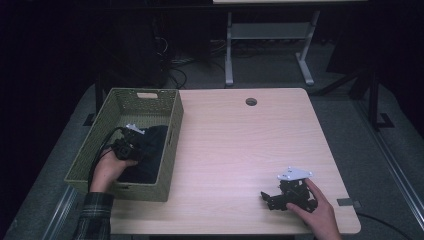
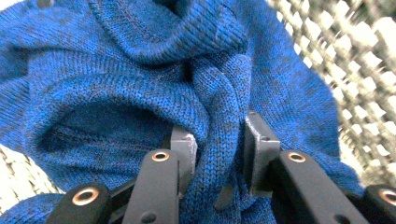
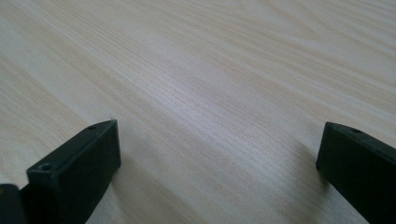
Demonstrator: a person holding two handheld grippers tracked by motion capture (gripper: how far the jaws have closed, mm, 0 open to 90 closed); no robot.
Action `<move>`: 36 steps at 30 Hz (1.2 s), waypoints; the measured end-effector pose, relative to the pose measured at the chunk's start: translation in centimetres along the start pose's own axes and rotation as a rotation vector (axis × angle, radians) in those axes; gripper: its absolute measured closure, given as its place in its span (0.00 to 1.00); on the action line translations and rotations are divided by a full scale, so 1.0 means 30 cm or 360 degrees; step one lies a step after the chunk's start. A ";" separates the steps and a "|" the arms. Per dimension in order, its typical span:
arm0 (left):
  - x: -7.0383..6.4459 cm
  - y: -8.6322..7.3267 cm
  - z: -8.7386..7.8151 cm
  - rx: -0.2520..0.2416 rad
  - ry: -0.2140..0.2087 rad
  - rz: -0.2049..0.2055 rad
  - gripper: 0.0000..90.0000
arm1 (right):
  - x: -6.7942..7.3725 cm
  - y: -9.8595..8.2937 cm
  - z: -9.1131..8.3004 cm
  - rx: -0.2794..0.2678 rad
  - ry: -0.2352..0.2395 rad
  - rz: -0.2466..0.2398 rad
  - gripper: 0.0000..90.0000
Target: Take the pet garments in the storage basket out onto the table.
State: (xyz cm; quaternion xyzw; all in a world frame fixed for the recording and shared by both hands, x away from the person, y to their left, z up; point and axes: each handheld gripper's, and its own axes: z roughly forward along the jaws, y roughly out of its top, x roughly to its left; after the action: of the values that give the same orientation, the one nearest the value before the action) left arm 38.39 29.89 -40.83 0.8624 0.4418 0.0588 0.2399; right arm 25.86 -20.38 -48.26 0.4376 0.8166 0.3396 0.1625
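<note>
Sitting at the left edge of the table (image 1: 240, 150), the basket (image 1: 172, 131) is a long box woven from green strips with little holes all over its walls. Its long side runs away from the person, and a handle slot is cut in the far wall. The table is pale wood with fine lines running along it, and a round hole near the far edge.

Inside the basket lies the sweater (image 2: 140, 70). It is blue, soft and knitted, with tiny loops you can see up close. It is bunched up in thick folds, so I cannot tell which way it points. From above it looks very dark and sits in the near half of the basket.

The left gripper (image 2: 217, 144) is down in the basket, on the sweater. Its two black jaws are close together and squeeze a thick fold of the knit between them. The fold runs straight up between the grey pads. In the high view the left gripper (image 1: 131, 143) points toward the far right, and a black cable loops from it.

The right gripper (image 1: 272, 199) rests low on the table near the front right corner, well apart from the basket. Its jaws are spread wide with bare wood between them. It holds nothing.
</note>
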 end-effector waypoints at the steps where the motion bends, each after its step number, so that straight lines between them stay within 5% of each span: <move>1: 0.001 0.000 -0.006 -0.0024 -0.0004 -0.0004 0.77 | 0.000 0.000 0.000 0.0001 0.0000 0.0001 0.00; 21: 0.016 -0.009 -0.208 -0.0526 -0.0075 -0.0070 0.79 | 0.000 0.000 0.000 0.0002 0.0003 0.0003 0.00; 36: 0.010 -0.010 -0.359 -0.0843 -0.0131 -0.0038 0.79 | -0.001 0.000 0.000 -0.0002 0.0002 -0.0003 0.00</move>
State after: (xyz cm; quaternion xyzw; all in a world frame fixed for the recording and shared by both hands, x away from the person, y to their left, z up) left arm 34.98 34.16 -31.56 0.7659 0.4112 0.1345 0.4756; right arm 25.88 -20.39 -48.26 0.4366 0.8169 0.3402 0.1625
